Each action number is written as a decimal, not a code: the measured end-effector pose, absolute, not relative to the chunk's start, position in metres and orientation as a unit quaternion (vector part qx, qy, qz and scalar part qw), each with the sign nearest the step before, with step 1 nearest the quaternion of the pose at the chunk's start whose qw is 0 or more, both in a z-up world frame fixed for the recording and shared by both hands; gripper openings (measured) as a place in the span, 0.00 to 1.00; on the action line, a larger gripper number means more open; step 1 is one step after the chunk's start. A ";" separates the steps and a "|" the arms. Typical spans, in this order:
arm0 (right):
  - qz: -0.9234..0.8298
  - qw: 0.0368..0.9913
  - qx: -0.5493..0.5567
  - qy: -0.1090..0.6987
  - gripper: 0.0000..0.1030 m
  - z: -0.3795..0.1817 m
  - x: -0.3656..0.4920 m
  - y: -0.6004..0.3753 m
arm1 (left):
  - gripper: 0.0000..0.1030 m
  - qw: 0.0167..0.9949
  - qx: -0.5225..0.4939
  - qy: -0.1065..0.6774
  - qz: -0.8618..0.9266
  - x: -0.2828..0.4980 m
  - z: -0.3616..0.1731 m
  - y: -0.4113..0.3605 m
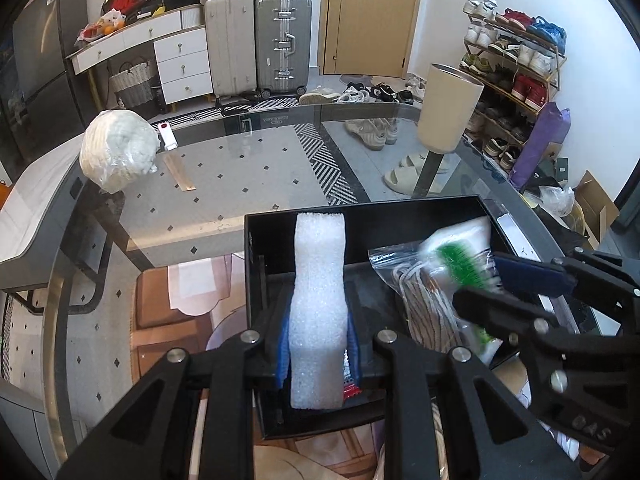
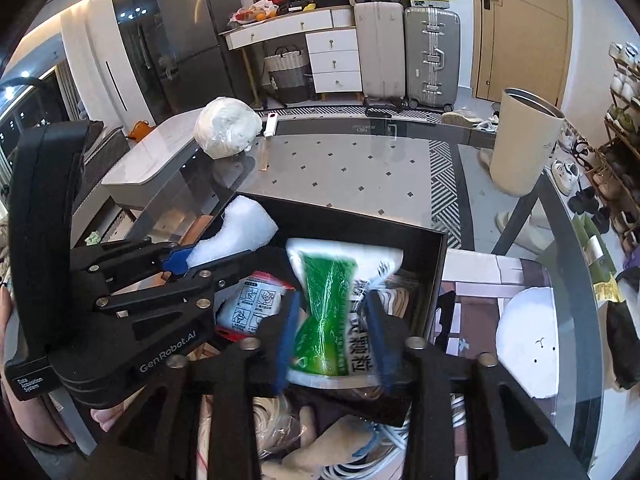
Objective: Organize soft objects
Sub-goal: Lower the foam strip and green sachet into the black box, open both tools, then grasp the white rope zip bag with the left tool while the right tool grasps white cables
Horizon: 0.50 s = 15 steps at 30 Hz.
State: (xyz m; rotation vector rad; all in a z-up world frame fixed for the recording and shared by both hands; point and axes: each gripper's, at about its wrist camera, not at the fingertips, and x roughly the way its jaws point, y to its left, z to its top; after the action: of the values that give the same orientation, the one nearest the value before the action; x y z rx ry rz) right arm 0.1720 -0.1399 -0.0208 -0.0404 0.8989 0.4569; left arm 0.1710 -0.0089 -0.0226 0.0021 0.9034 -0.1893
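Observation:
A black box stands on the glass table. My left gripper is shut on a white foam strip and holds it upright inside the box; the strip also shows in the right wrist view. My right gripper is shut on a green and white packet above the box; the packet also shows in the left wrist view. A clear bag of cord and a small red-edged sachet lie in the box.
A wrapped white bundle and a small white device sit at the table's far left. A cream cylindrical bin stands on the table's far right. Suitcases, drawers and a shoe rack stand beyond.

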 end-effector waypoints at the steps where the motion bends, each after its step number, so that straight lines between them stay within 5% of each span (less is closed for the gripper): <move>1: 0.222 0.877 -0.015 0.426 0.52 -0.019 0.170 -0.141 | 0.27 0.896 -0.003 0.435 -0.094 0.170 -0.022 -0.008; 6: 0.230 0.885 0.001 0.405 0.61 -0.004 0.159 -0.148 | 0.50 0.897 -0.010 0.428 -0.107 0.162 -0.014 -0.008; 15: 0.241 0.881 -0.003 0.406 0.63 0.010 0.128 -0.171 | 0.62 0.906 -0.012 0.409 -0.104 0.127 0.016 0.002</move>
State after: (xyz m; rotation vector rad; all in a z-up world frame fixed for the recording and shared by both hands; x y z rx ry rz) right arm 0.1279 -0.1709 0.0098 -0.0066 0.8454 0.5026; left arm 0.1273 0.0022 0.0161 -0.0241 0.8450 -0.2153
